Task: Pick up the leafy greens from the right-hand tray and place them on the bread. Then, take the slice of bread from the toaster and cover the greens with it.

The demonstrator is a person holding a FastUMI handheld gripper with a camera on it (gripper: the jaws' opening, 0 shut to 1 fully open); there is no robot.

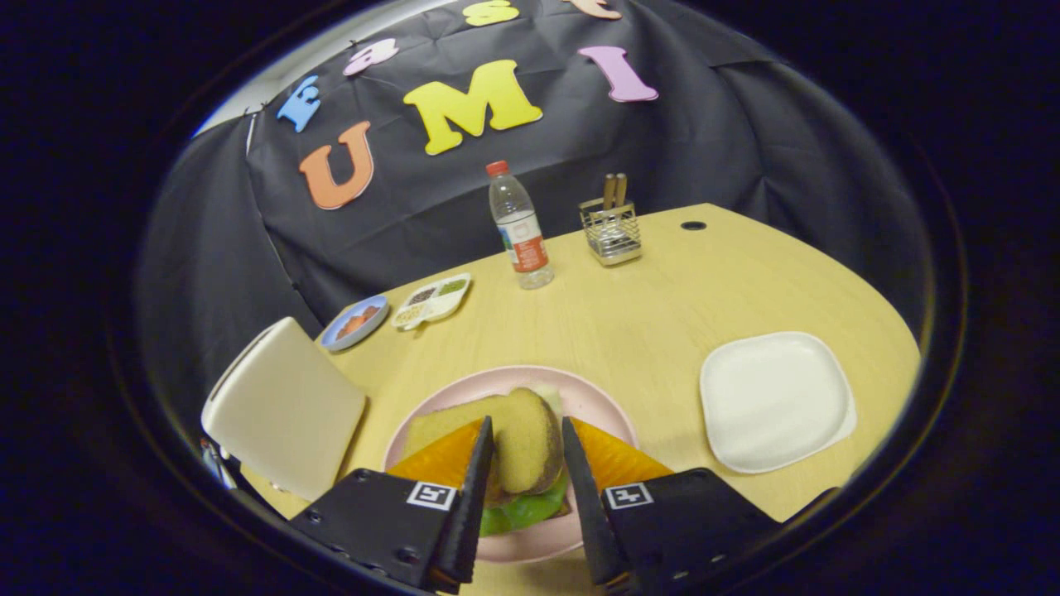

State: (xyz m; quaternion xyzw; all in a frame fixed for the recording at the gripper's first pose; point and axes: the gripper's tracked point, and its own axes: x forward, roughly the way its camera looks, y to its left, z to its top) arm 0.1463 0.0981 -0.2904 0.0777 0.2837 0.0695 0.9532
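Note:
My gripper [527,424] is shut on a slice of bread [526,447], which stands on edge between the two fingers with its brown crust facing me. Right under it, leafy greens [522,511] lie on a pink plate [596,401]. Another pale slice of bread [439,424] lies flat on the plate, partly hidden behind the left finger. The white toaster [286,406] stands to the left of the plate. A white square tray [774,401] sits to the right of the plate with nothing on it.
Further back on the wooden table [629,314] stand a water bottle [519,228] and a wire holder with utensils [611,230]. A small blue dish [354,323] and a divided white dish [432,300] lie at the back left.

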